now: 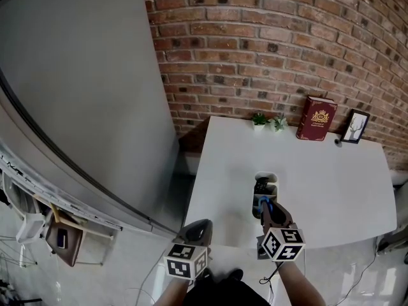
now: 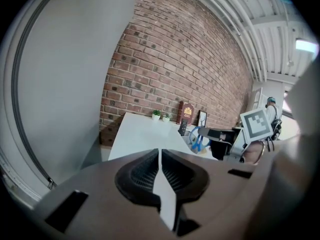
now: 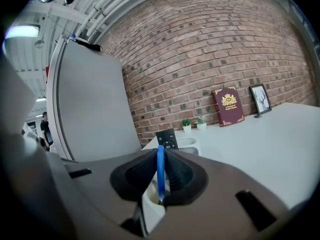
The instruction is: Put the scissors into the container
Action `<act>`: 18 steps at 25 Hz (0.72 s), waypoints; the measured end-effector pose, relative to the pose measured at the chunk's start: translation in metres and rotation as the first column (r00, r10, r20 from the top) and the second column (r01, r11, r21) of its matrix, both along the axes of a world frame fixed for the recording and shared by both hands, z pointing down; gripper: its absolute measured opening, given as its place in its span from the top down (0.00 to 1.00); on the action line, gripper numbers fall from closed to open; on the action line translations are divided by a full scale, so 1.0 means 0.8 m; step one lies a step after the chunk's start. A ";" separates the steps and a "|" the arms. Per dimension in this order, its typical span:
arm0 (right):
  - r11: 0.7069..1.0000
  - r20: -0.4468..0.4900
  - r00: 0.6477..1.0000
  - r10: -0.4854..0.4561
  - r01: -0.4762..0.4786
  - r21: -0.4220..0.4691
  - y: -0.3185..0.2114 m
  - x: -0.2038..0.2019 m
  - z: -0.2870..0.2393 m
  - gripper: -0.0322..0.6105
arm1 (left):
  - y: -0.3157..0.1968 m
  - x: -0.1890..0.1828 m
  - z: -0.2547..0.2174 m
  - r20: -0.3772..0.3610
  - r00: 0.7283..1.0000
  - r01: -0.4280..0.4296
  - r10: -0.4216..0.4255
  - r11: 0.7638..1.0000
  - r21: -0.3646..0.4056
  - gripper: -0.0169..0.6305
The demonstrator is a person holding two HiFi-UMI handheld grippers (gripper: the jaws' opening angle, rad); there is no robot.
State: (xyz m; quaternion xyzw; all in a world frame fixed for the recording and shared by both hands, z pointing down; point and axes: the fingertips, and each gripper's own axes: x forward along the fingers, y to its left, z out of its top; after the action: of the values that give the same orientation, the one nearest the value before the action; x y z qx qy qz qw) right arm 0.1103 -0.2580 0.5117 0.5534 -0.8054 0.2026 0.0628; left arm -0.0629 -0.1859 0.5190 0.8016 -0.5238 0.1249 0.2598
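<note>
One pair of blue-handled scissors (image 3: 160,165) is pinched upright in the closed jaws of the right gripper (image 1: 270,214), just over one white container (image 1: 266,178) holding one remote (image 1: 261,187). The left gripper (image 2: 160,176) is closed and empty. The white table (image 1: 331,190) also carries two small plants (image 1: 259,118), one red book (image 1: 317,118) and one picture frame (image 1: 355,126), below a brick wall (image 1: 274,43).

The scissors (image 3: 160,170) are blue, container (image 1: 266,178) and table (image 1: 331,183) white, wall (image 1: 268,43) red brick, book (image 1: 317,118) maroon.
</note>
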 end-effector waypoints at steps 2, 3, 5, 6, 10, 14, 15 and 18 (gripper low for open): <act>1.000 -0.004 1.000 0.001 -0.001 -0.002 -0.002 0.001 0.000 0.88 | -0.001 0.000 0.001 0.000 1.000 -0.001 0.001 1.000 -0.001 0.94; 1.000 -0.007 1.000 0.001 -0.001 -0.003 -0.003 0.002 0.001 0.88 | -0.002 0.001 0.001 -0.001 1.000 -0.002 0.002 1.000 -0.002 0.94; 1.000 -0.017 1.000 0.005 -0.005 -0.002 -0.004 0.005 0.002 0.88 | -0.004 0.002 0.003 -0.001 1.000 -0.004 0.004 1.000 -0.004 0.94; 1.000 -0.020 1.000 0.008 -0.008 -0.003 -0.005 0.007 0.003 0.88 | -0.004 0.003 0.003 -0.001 1.000 -0.006 0.006 1.000 -0.005 0.94; 1.000 -0.023 0.999 0.022 -0.023 -0.006 -0.005 0.012 0.006 0.88 | -0.006 0.005 0.005 -0.001 1.000 -0.016 0.016 1.000 -0.007 0.94; 0.999 -0.041 0.999 0.033 -0.033 -0.006 -0.004 0.020 0.007 0.87 | -0.008 0.008 0.004 0.000 1.000 -0.022 0.022 1.000 -0.007 0.94; 0.999 -0.045 0.998 0.037 -0.037 -0.006 -0.003 0.022 0.008 0.87 | -0.008 0.009 0.004 0.000 1.000 -0.023 0.023 1.000 -0.008 0.94; 0.999 -0.056 0.997 0.050 -0.051 -0.011 -0.001 0.031 0.012 0.87 | -0.006 0.013 0.006 0.000 1.000 -0.030 0.030 1.000 -0.011 0.94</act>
State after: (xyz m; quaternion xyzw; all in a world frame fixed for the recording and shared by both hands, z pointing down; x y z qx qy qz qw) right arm 0.1354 -0.2586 0.5212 0.5785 -0.7880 0.1934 0.0834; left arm -0.0527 -0.1910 0.5236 0.8079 -0.5112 0.1317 0.2620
